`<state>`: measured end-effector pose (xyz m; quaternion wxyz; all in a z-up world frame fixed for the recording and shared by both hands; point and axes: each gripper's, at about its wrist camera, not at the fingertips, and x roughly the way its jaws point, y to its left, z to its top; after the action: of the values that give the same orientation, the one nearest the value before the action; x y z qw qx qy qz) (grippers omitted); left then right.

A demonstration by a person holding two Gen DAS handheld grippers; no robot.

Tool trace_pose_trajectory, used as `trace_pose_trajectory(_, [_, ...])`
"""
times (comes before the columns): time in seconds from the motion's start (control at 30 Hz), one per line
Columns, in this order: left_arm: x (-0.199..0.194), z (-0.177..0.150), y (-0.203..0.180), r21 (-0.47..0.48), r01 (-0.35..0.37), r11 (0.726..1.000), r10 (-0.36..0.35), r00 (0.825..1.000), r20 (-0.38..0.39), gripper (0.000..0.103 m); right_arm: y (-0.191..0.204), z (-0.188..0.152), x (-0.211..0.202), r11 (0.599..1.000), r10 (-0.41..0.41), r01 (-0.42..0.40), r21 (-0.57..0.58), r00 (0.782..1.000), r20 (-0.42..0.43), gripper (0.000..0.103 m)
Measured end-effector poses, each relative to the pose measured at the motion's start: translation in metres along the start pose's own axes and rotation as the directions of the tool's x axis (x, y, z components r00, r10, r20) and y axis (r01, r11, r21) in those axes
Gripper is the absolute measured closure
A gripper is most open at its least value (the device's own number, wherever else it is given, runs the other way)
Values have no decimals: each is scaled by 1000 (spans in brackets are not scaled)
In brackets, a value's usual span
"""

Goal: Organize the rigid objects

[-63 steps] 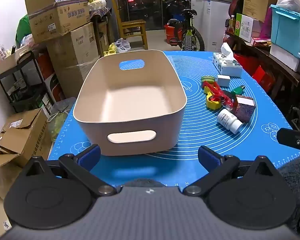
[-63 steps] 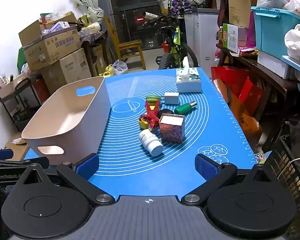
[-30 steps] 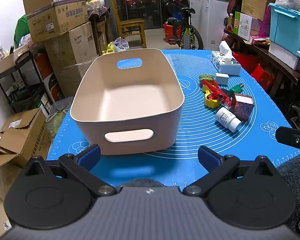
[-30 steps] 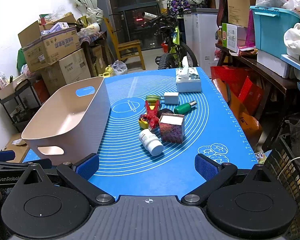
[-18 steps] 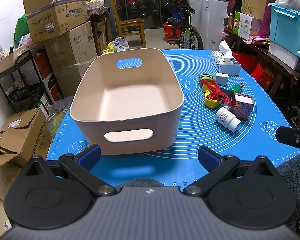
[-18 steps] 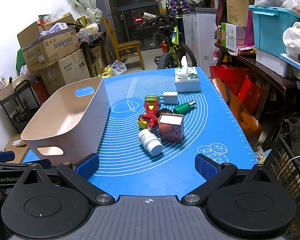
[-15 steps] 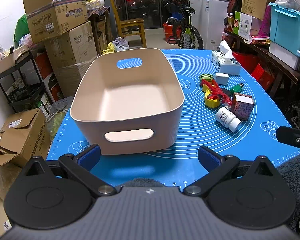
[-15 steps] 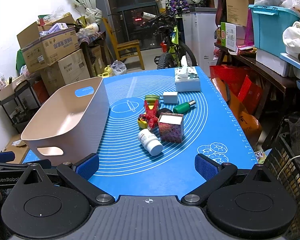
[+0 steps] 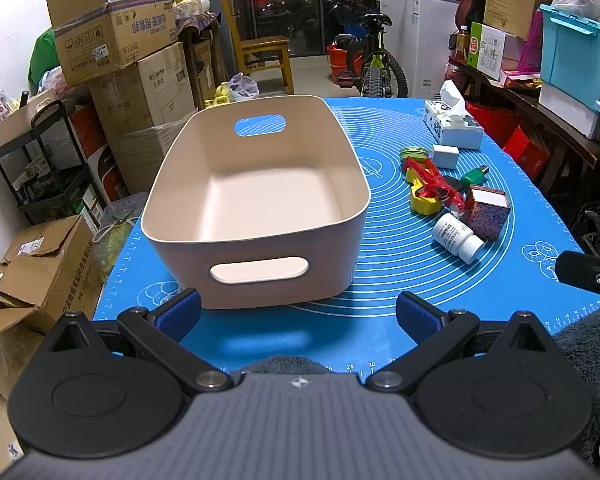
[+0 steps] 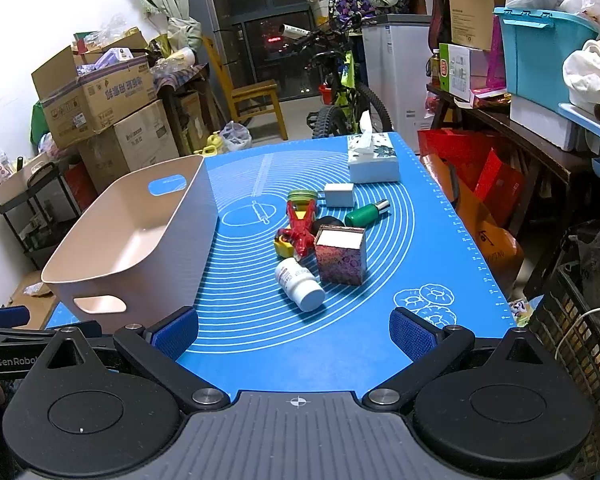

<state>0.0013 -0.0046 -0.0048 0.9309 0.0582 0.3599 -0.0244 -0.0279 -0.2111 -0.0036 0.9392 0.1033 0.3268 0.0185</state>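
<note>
The beige bin (image 9: 256, 200) stands at the centre of the left wrist view, its long axis running from the bottom of the frame toward the top, a handle slot in each short wall; in the right wrist view it sits at middle left (image 10: 140, 236). It holds nothing. The white pill bottle (image 10: 299, 285) lies on its side at frame centre, cap toward the lower right, touching the patterned box (image 10: 341, 255), which stands upright. Behind them a red clip (image 10: 302, 226) overlies a yellow piece that is mostly hidden, and a dark round item behind the box is hard to make out. The green bottle (image 10: 366, 211) lies with its tip toward the upper right. A small white block (image 10: 339, 194) and tissue box (image 10: 373, 159) sit further up. Bare blue mat (image 10: 340, 340) on the counter spans the lower middle, before both grippers. Left gripper (image 9: 298, 312) jaws are spread wide, holding nothing; right gripper (image 10: 294, 330) jaws likewise. The right edge of the left view cuts off the other gripper's dark finger
</note>
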Motion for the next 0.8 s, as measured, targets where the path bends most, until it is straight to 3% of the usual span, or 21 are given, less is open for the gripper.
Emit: trace_pose_trajectory(0.8, [0, 0, 6, -3, -3, 1000, 3, 1000, -6, 1, -1, 0, -1, 1000, 0, 0, -3, 1000, 5, 2])
